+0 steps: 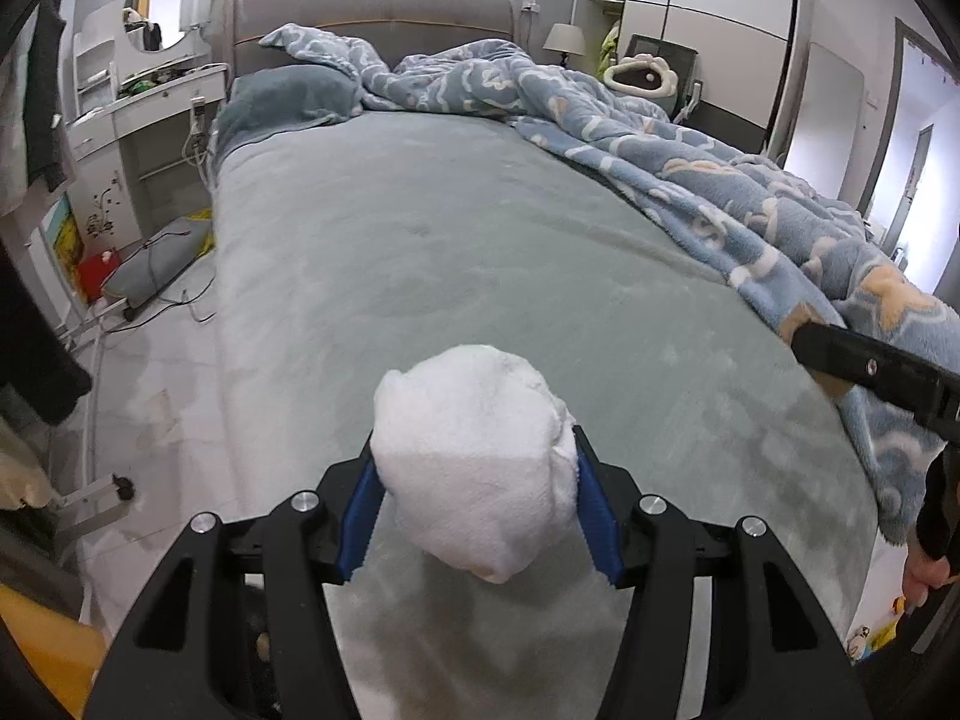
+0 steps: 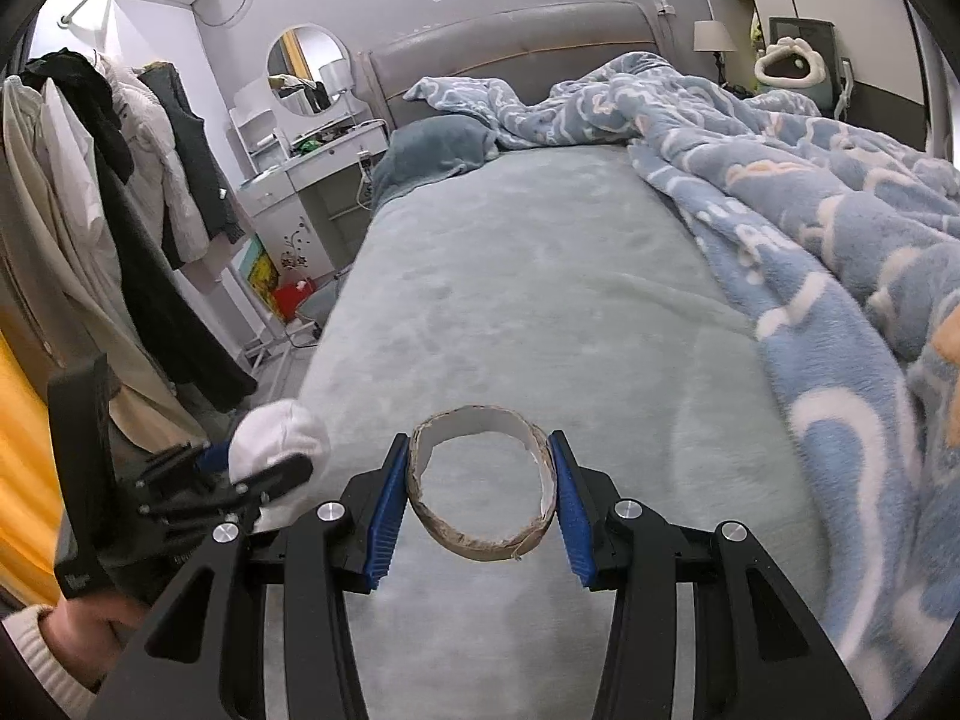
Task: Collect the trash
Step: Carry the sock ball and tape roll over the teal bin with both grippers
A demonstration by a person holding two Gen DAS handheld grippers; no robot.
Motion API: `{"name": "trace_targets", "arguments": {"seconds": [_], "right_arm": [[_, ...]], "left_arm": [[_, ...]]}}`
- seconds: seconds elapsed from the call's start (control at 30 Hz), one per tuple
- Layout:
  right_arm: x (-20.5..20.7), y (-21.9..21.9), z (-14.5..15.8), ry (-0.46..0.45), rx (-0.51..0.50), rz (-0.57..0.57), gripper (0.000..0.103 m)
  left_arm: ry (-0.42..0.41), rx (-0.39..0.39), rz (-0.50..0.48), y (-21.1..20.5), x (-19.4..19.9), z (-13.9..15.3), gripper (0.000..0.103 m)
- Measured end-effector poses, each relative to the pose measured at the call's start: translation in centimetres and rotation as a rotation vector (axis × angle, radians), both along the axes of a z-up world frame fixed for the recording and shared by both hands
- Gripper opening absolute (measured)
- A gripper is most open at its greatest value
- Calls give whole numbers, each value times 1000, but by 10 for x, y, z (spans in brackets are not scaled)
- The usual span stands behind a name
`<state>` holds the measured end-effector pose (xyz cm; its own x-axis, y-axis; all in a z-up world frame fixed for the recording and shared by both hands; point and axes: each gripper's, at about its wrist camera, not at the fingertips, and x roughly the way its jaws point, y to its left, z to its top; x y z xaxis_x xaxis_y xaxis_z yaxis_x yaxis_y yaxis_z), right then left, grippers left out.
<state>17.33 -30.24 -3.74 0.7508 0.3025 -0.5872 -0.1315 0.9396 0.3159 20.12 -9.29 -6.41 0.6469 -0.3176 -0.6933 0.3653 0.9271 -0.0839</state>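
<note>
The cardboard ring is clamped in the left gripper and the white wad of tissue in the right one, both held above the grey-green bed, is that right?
The grippers are swapped. The right wrist view shows the right gripper clamped on the cardboard ring; the left wrist view shows the left gripper holding the white wad of tissue. Both are held above the grey-green bed, as you said.

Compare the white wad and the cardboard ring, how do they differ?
The white wad is soft, crumpled and solid; the cardboard ring is stiff, brown and hollow, with frayed edges. The wad bulges past its pads; the ring fits between them. Both are clamped in a hand-held gripper above the bed.
</note>
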Motion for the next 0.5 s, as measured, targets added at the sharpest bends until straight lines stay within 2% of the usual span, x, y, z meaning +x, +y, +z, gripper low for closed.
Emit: {"name": "trace_targets", "arguments": {"seconds": [0.5], "right_arm": [[-19,81,18,-8,-10,84,46]], "left_arm": [[34,10,135,89,-30,-10,60]]}}
